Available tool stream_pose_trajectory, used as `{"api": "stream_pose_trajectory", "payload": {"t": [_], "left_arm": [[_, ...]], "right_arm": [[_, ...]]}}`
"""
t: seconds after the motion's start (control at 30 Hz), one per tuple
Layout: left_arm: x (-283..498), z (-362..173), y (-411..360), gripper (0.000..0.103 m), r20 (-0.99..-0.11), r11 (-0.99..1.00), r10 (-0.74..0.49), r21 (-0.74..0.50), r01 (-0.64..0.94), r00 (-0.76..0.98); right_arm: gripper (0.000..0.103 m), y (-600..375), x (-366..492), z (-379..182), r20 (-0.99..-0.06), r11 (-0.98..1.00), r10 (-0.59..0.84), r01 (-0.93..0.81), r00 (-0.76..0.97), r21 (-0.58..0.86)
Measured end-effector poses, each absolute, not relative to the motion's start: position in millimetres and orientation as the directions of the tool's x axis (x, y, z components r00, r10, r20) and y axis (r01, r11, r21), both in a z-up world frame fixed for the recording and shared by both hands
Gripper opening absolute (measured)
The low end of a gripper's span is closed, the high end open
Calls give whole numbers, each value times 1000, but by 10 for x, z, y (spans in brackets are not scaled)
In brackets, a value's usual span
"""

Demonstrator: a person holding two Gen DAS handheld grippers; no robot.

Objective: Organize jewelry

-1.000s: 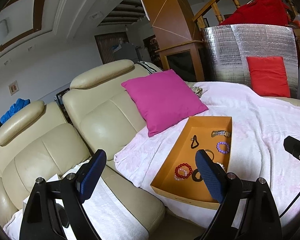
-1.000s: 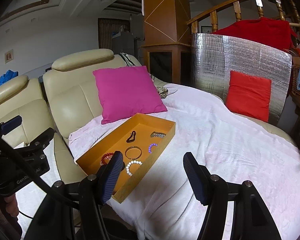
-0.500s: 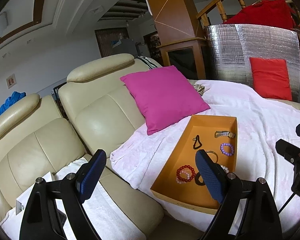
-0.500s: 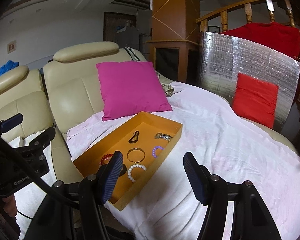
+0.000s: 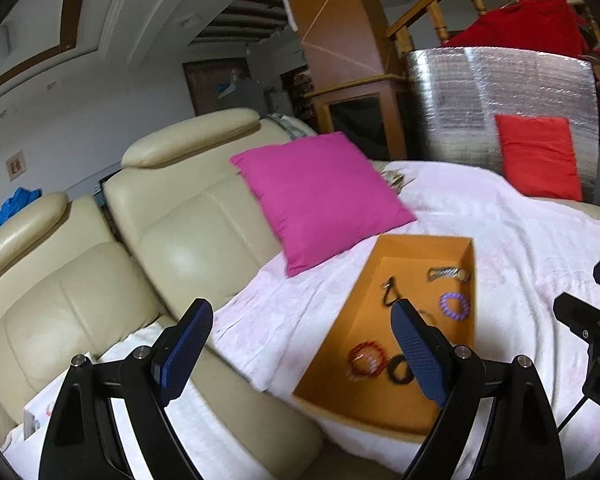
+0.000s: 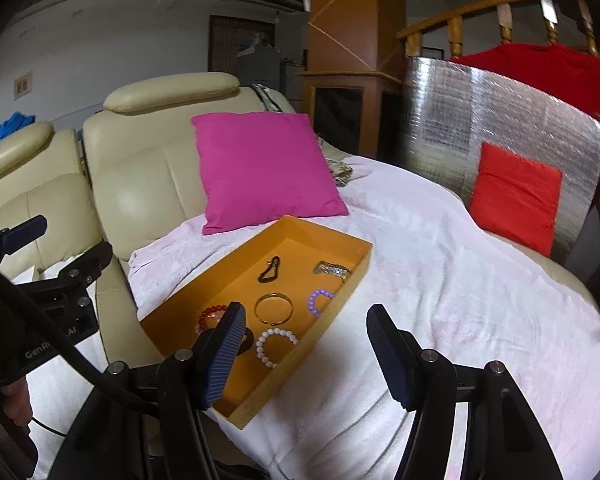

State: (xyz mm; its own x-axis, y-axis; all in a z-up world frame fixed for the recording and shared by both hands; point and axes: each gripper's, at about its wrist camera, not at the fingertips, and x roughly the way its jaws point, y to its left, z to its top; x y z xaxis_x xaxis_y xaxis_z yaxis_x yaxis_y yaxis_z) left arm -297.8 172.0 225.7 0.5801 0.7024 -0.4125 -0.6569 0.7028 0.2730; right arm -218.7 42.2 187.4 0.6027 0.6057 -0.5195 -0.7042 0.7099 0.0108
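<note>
right wrist view first: at the left edge hangs the left gripper (image 6: 40,256), fingers spread and empty, off the blanket (image 6: 440,280) and over the cream sofa (image 6: 132,184). next along, the orange tray (image 6: 352,272) lies on the blanket's left side, just in front of the pink cushion (image 6: 264,168), probably so the pieces stay corralled on soft bedding. inside it, from its near-left corner: red bead bracelet (image 6: 210,316), black loop (image 6: 269,270), gold bangle (image 6: 274,307), white bead bracelet (image 6: 276,345), purple bead bracelet (image 6: 319,301), and a metal band (image 6: 332,270) toward the far-right corner. none are touching. the right gripper (image 6: 306,354) hovers above the tray's near edge, fingers wide apart, holding nothing; it looks poised to choose a piece. far right, a red cushion (image 6: 516,196) leans on a foil panel (image 6: 480,120).
</note>
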Motion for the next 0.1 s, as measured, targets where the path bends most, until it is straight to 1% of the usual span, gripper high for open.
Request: {"api": "stream_pose_trajectory", "payload": {"t": [0.1], "left_arm": [[-2685,2295,1536,91,-415,762,643,273,-587,643]], "right_arm": [[67,112,-1957,1843,-516,760,570,-648,639,38]]}}
